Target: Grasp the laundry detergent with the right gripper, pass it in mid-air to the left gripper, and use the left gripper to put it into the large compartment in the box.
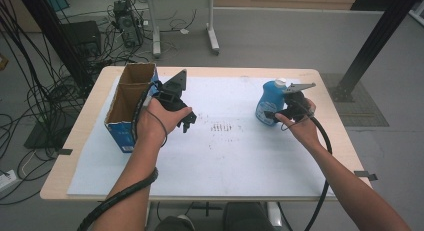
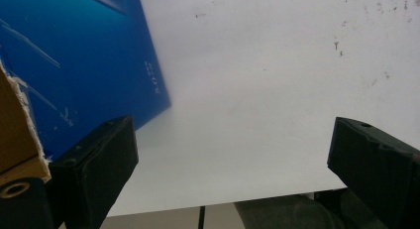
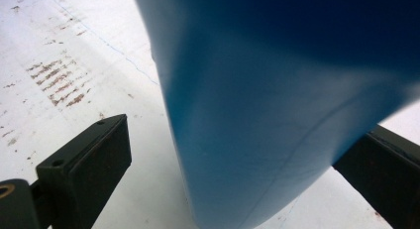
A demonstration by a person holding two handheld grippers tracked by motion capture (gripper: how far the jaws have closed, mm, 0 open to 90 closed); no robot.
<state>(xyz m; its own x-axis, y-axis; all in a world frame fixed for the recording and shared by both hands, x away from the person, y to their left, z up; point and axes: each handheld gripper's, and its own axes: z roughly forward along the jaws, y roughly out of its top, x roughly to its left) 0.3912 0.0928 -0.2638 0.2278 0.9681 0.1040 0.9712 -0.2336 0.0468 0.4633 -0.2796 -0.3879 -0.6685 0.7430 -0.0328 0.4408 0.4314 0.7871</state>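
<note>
A blue plastic bottle (image 1: 269, 100) with a white cap stands upright on the white sheet at the right of the table. My right gripper (image 1: 276, 116) reaches it from the right, low on its body. In the right gripper view the bottle (image 3: 277, 115) stands between the jaws of my right gripper (image 3: 233, 174); a gap shows at the left jaw, while the right jaw sits partly behind the bottle. My left gripper (image 1: 187, 122) hangs open over the sheet, just right of an open blue cardboard box (image 1: 120, 136). The left gripper (image 2: 233, 164) holds nothing, and the box's blue wall (image 2: 74, 55) is beside its left jaw.
The white sheet (image 1: 225, 156) covers most of the wooden table, with faint dark marks at its middle. The box stands at the table's left edge. Cables, a desk frame and a black post are on the floor beyond.
</note>
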